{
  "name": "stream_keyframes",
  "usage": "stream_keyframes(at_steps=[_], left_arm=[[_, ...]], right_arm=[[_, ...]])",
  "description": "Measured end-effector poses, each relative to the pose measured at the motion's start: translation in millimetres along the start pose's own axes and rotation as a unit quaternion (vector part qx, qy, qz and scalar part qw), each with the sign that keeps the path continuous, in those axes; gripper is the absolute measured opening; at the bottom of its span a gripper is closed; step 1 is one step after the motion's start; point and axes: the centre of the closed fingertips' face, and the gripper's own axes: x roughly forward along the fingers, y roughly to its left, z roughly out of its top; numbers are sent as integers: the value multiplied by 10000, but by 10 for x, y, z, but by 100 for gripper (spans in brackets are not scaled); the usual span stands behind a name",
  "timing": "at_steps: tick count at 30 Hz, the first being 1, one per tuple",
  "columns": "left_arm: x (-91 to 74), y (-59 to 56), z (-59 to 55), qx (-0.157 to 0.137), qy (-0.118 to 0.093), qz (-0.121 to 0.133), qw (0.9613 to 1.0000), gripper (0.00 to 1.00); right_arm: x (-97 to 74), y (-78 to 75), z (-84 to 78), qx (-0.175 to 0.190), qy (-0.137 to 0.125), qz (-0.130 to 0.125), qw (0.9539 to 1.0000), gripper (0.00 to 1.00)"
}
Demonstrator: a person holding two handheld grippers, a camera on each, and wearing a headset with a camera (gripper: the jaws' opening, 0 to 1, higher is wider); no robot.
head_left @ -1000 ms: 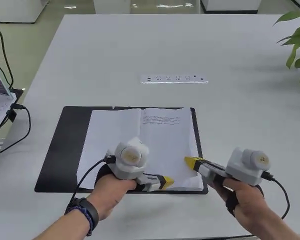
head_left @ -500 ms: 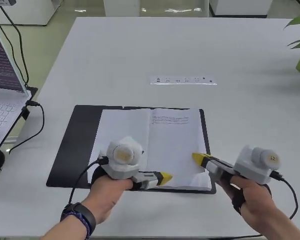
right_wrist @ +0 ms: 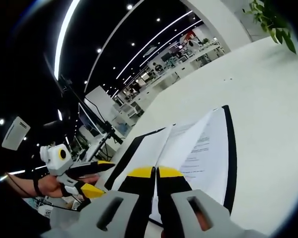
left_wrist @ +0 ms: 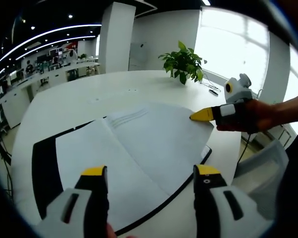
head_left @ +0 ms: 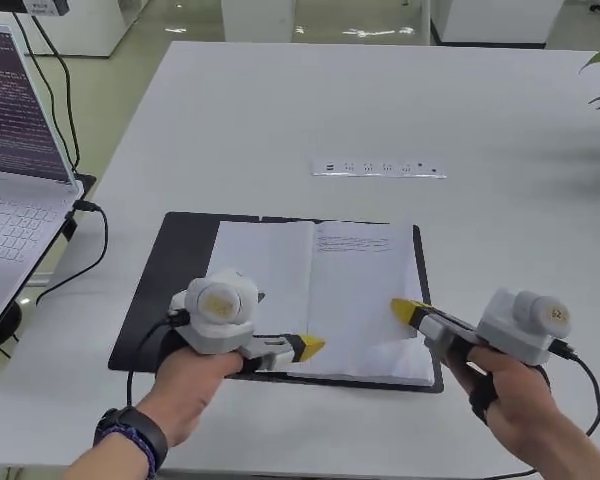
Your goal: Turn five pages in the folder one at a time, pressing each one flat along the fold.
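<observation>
Black folder (head_left: 152,300) lies open, flat on the white counter (head_left: 280,110), near the front edge, white pages spread either side of the fold. The right page (head_left: 365,285) has a few printed lines at the top; the left page (head_left: 260,275) is blank. Left hand-held gripper (left_wrist: 151,171) is released, yellow tips wide apart, low over the bottom edge of the pages near the fold (head_left: 308,347). Right hand-held gripper (right_wrist: 156,172) is clenched, tips together, at the right page's outer edge (head_left: 405,309); can't tell if paper is pinched between them. Laptop (head_left: 10,150) sits at far left, power strip (head_left: 380,168) beyond the folder, plant (left_wrist: 184,62) further back.
</observation>
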Motion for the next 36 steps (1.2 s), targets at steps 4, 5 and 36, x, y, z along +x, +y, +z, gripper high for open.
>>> stream_keyframes(at_steps=[4, 5, 36], left_arm=[[-84, 82, -27, -6, -7, 71, 10000, 70], [-115, 113, -35, -11, -13, 103, 9999, 70], [-738, 685, -118, -195, -317, 595, 9975, 73]], right_arm=[[18, 51, 32, -39, -22, 38, 10000, 0], [26, 71, 42, -53, -27, 55, 10000, 0], [569, 699, -53, -134, 122, 538, 9984, 0]])
